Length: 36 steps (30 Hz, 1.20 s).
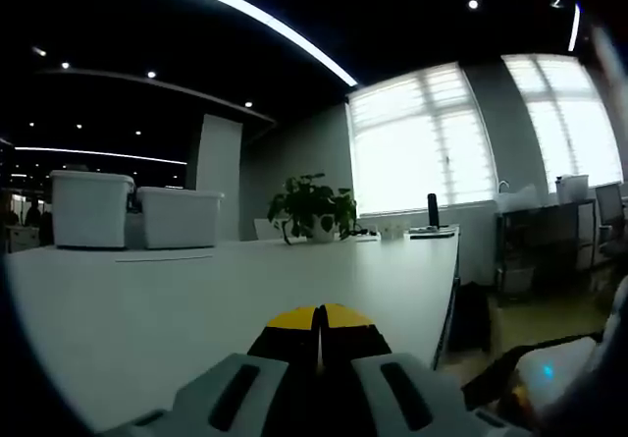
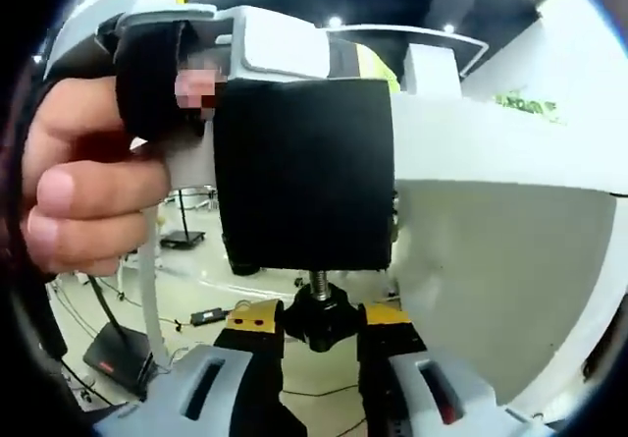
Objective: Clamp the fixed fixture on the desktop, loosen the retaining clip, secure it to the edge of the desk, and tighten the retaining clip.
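In the right gripper view, the right gripper is reaching up from six o'clock with its yellow-tipped jaws closing on the black knob of the clamp screw; the knob is sitting between them, touching both. A threaded rod is rising from the knob toward twelve o'clock into the black clamp fixture, whose dark block is sitting at the centre against the edge of the white desk, which is spreading toward three o'clock. At nine o'clock a person's hand is gripping the other gripper's grey handle just beside the fixture. Cables and a black floor stand are lying at seven o'clock.

In the left gripper view, the left gripper is lying at six o'clock with its yellow tips pressed together, nothing showing between them, over the white desktop. Farther out, two white storage bins are standing at ten o'clock, a potted plant near the centre, and bright windows at two o'clock.
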Each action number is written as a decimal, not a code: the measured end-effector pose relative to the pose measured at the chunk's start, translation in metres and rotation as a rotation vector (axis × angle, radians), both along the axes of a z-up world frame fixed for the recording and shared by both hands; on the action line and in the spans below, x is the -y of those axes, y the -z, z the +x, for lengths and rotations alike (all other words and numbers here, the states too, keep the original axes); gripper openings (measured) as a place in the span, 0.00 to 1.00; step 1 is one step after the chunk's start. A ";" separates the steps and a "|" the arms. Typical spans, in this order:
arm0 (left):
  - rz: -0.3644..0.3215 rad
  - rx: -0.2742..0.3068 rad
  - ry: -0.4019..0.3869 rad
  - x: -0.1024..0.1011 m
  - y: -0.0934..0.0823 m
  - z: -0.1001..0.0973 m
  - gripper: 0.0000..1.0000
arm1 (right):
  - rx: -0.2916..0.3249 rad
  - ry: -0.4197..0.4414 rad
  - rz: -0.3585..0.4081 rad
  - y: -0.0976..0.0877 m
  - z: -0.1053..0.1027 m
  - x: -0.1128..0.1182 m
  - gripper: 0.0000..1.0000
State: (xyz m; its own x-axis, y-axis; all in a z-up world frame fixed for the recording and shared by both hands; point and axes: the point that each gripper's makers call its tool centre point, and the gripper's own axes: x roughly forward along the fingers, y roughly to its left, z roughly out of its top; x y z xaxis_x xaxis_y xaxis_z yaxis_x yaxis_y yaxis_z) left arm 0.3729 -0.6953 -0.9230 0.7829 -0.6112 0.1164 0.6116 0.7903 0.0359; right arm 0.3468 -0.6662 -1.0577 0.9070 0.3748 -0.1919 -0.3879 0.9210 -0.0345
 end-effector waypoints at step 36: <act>-0.003 -0.030 -0.002 0.002 0.003 0.005 0.01 | 0.045 -0.806 0.042 0.001 -0.009 -0.022 0.26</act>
